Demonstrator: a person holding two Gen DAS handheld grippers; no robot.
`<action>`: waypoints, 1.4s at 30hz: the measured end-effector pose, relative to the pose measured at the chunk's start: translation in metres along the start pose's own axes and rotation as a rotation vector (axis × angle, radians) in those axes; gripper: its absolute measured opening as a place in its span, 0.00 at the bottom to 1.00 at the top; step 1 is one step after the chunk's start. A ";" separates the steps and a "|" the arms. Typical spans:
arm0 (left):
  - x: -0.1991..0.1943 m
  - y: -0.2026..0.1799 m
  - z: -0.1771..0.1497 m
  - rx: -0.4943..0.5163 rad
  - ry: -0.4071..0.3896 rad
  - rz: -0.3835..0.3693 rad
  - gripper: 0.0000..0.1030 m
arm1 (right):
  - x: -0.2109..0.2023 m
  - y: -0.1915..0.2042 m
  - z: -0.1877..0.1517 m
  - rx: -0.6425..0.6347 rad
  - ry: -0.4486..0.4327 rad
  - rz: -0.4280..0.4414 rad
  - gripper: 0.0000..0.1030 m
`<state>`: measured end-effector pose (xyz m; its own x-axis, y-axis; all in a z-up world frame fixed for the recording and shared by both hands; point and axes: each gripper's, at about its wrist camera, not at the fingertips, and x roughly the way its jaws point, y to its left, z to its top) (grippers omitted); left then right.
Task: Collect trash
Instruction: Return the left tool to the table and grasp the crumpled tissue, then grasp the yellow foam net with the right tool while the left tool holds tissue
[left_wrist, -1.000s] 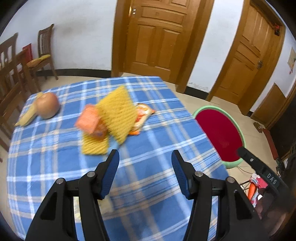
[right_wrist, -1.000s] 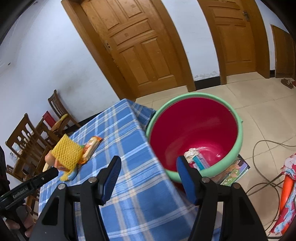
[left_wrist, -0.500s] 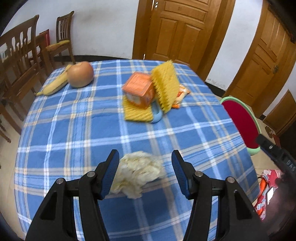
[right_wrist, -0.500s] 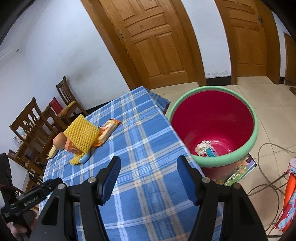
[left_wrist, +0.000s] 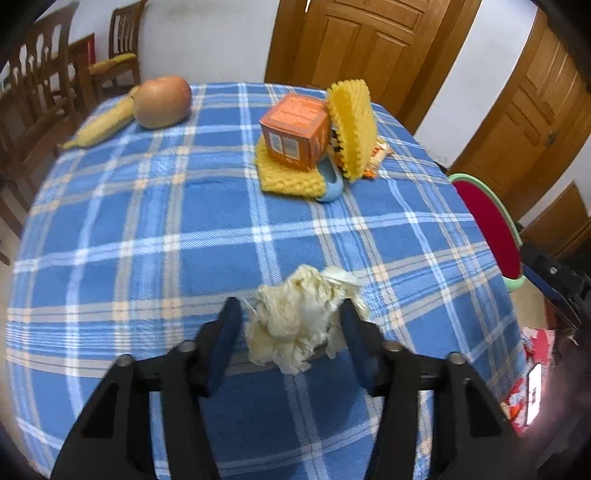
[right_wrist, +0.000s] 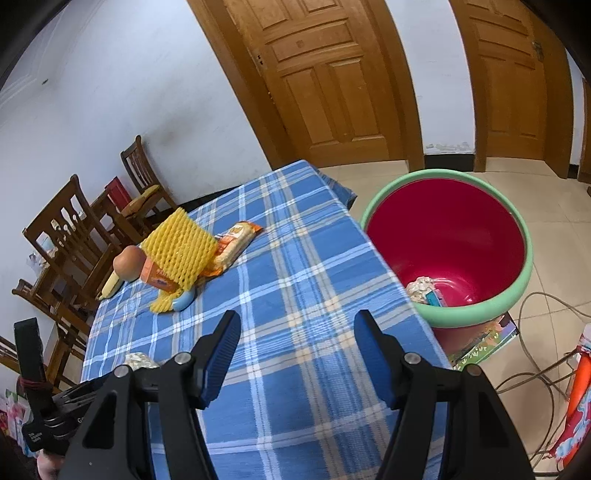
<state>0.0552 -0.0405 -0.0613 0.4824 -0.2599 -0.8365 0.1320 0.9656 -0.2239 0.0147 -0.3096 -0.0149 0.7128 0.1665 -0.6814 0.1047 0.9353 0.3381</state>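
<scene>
A crumpled pale tissue (left_wrist: 299, 317) lies on the blue plaid tablecloth (left_wrist: 166, 229) near the front edge. My left gripper (left_wrist: 289, 308) is lowered around it and its jaws are closing. The tissue sits between them, brushing the right pad, with a small gap at the left pad. The same tissue (right_wrist: 138, 360) shows small in the right wrist view. My right gripper (right_wrist: 295, 326) hangs open and empty above the cloth. A red bin with a green rim (right_wrist: 517, 295) stands on the floor beside the table, with some trash (right_wrist: 423, 288) at its bottom.
Further back on the table are an orange box (left_wrist: 295, 129), yellow foam netting (left_wrist: 352, 125), a snack wrapper (right_wrist: 236, 240), a blue item (left_wrist: 330, 181), an apple (left_wrist: 162, 101) and a banana (left_wrist: 99, 125). Wooden chairs (right_wrist: 74, 236) stand at the left. Cables (right_wrist: 535, 369) lie on the floor.
My left gripper has sunk toward the tissue and its jaws have narrowed around it. The right gripper has drifted from the bin side over toward the table, still open.
</scene>
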 end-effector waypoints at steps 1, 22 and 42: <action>0.002 0.000 -0.001 -0.005 0.008 -0.020 0.37 | 0.001 0.002 0.000 -0.006 0.004 0.001 0.65; -0.015 0.032 0.049 -0.053 -0.147 -0.034 0.24 | 0.043 0.072 0.021 -0.145 0.036 0.070 0.68; -0.004 0.060 0.072 -0.126 -0.182 -0.028 0.24 | 0.133 0.129 0.029 -0.279 0.126 0.105 0.32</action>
<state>0.1236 0.0181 -0.0346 0.6299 -0.2718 -0.7276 0.0439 0.9477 -0.3161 0.1431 -0.1762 -0.0431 0.6161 0.2875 -0.7334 -0.1714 0.9576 0.2315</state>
